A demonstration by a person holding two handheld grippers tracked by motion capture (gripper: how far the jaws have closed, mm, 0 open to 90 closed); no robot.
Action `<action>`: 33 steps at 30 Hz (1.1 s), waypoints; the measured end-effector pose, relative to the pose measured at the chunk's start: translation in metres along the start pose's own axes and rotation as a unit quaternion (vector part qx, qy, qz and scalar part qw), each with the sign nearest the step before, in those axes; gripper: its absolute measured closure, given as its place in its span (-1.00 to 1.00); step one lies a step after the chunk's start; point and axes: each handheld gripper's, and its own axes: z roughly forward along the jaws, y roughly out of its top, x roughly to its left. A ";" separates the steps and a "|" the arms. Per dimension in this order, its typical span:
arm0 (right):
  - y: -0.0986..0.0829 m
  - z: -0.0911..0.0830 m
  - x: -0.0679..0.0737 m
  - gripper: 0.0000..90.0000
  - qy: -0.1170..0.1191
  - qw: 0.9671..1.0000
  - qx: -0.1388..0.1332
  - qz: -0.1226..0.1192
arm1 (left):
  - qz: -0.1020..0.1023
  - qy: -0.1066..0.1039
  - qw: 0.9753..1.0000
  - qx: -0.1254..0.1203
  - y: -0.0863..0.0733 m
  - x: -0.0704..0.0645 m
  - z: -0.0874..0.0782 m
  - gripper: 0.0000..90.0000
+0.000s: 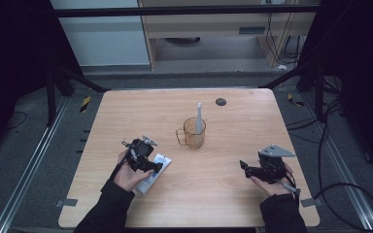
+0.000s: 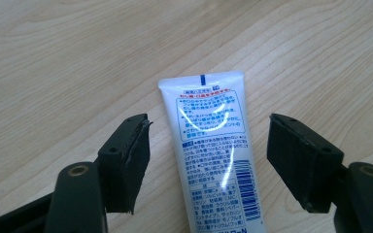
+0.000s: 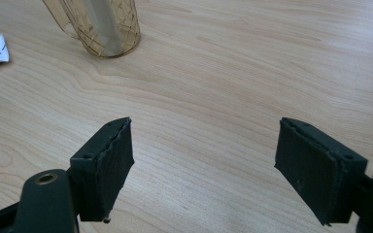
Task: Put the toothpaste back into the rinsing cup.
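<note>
A white toothpaste tube [image 2: 213, 150] with blue print lies flat on the wooden table [image 1: 223, 194]. My left gripper [image 2: 208, 160] hangs over it, open, one jaw on either side of the tube and clear of it. From above, the tube [image 1: 158, 162] pokes out beside the left gripper [image 1: 148, 162]. An amber plastic cup [image 1: 194, 132] with a handle stands mid-table and holds an upright white toothbrush [image 1: 199, 117]. My right gripper [image 3: 204, 165] is open above bare wood at the right [image 1: 246, 169], with the cup [image 3: 104, 24] far off to its upper left.
A small dark round mark [image 1: 220, 101] sits near the table's far edge. Black frame bars, cables and a grey floor surround the table. Bare wood lies between the two grippers and in front of the cup.
</note>
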 end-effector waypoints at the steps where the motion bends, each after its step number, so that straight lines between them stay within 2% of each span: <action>1: 0.000 0.000 0.000 -0.52 0.000 1.000 0.001 0.000 | 0.001 -0.001 1.000 0.002 0.000 0.000 0.002 -0.31; 9: 0.001 0.003 0.004 -0.52 0.001 1.000 0.004 -0.007 | 0.006 -0.005 1.000 0.029 -0.002 -0.002 0.014 -0.32; 17: 0.002 0.003 0.004 -0.52 0.001 1.000 0.004 -0.006 | 0.004 -0.005 0.999 0.043 -0.003 -0.002 0.020 -0.32; 29: 0.001 0.004 0.005 -0.52 0.001 1.000 0.007 -0.009 | -0.004 -0.009 0.998 0.069 -0.005 -0.001 0.030 -0.19; 33: 0.001 0.004 0.005 -0.52 0.000 1.000 0.008 -0.010 | -0.018 -0.013 0.997 0.074 -0.005 0.000 0.030 -0.16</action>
